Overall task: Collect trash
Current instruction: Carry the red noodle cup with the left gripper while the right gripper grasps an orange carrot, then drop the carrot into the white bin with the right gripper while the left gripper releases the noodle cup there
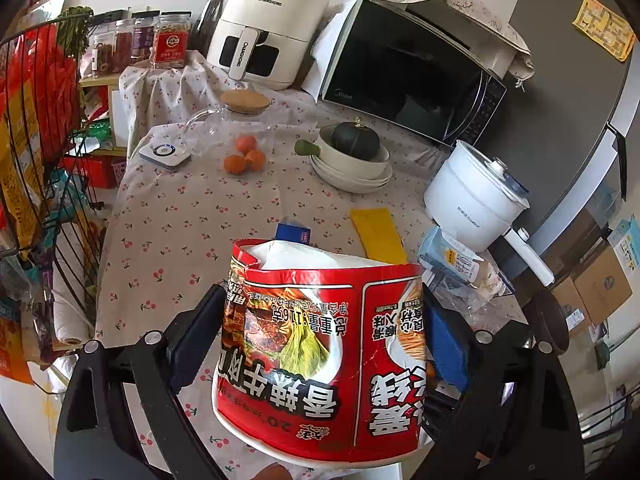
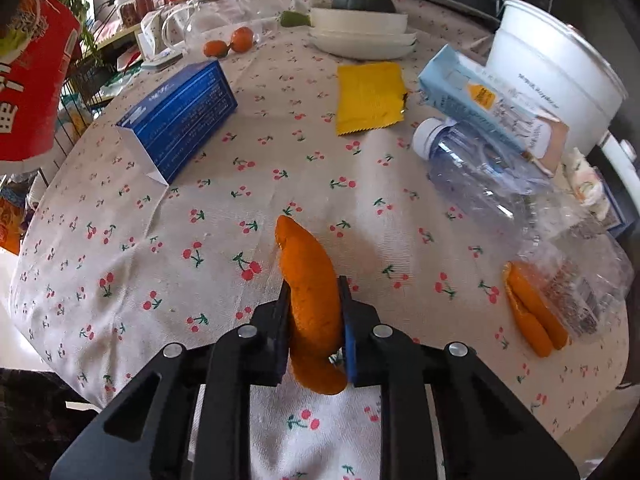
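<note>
Right tongs (image 2: 314,332): pinched on a curled orange peel (image 2: 310,300), pads pressing both sides, just above the cherry-print table (image 2: 120,280).
Left tongs (image 1: 320,340): clamped on a red instant-noodle cup (image 1: 320,340), mouth tipped away; it looks to serve as the trash holder, with white wrapping inside.
Done so far: one peel gripped, apparently ready for the cup; I judge the job at an early stage.
Left, nearest: second orange peel (image 2: 532,316) beside a crumpled clear plastic bottle (image 2: 500,176).
Left, middle: blue carton (image 2: 180,116), yellow wrapper (image 2: 370,96), pale-blue milk carton (image 2: 488,108).
Far, not trash: whole oranges (image 2: 232,42), stacked bowls (image 2: 360,36).
</note>
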A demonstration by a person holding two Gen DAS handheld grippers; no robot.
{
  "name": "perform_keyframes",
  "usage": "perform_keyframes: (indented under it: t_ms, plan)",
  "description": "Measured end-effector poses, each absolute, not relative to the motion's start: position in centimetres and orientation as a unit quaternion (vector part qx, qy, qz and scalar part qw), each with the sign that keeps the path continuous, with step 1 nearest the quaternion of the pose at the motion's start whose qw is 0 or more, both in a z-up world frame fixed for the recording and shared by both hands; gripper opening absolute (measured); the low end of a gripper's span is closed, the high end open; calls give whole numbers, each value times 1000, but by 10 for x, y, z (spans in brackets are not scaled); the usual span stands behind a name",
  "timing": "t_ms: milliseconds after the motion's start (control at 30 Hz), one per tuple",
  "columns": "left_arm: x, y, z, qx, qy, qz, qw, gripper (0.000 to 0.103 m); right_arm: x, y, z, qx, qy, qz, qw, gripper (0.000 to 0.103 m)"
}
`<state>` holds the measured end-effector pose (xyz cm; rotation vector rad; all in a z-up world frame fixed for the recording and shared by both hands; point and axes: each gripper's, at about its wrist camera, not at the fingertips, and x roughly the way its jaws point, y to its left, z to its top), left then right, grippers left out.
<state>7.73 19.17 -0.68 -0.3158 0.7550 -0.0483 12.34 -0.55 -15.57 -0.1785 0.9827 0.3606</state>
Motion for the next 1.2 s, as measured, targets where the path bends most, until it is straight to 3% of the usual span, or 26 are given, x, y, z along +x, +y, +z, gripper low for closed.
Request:
perform_keyframes:
  t_ms: [533,933,1033,1133,1200]
  plan:
    - [56,159,10,-147,325,-77,931,88,54,-68,-69,-39,362,123,923,21]
    - [36,107,10,-119,319,-129,931,88,-23,-125,-76,-26,373,63,925,22]
    - [31,95,5,-112,325,-141,928,88,-39,-131,-89,-22,387,60,920,27]
    - [27,81,-2,-108,333,-155,924,88,-55,-140,-97,-16,389,49,920,55]
    - [25,70,-7,-110,341,-166,919,88,-63,-149,-93,-8,376,35,926,60]
